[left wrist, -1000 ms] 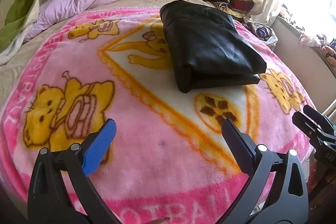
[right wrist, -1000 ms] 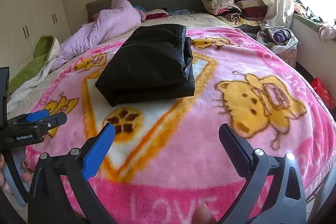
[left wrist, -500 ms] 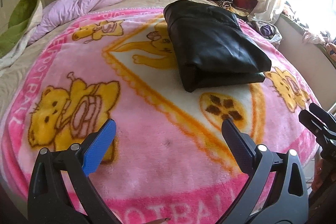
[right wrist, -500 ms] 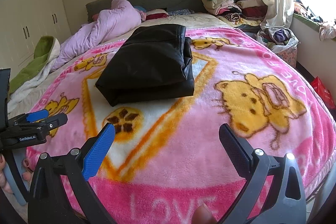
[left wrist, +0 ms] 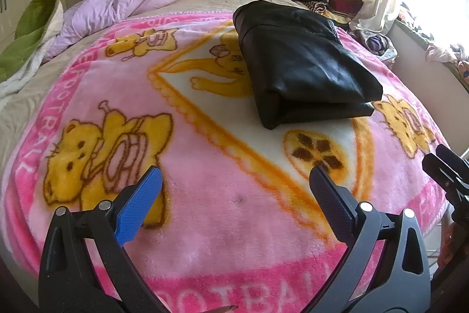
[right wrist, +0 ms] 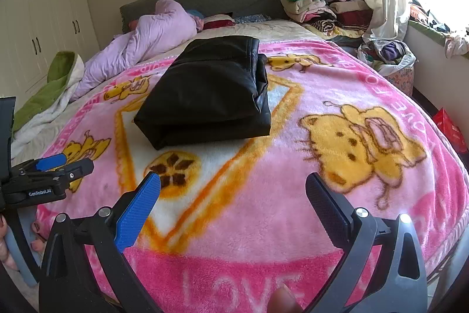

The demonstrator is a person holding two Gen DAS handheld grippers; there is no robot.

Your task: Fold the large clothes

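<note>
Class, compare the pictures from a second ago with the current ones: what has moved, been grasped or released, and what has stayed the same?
Little has changed. In the left wrist view the scene slid slightly right and down, so the left gripper shifted a little; nothing was grasped or released. The folded black garment lies as before on the pink blanket, and the right gripper held still. Both grippers stay open and empty.

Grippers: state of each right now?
Left gripper: open, holding nothing, over the blanket.
Right gripper: open, holding nothing; the folded black garment lies apart from it.
</note>
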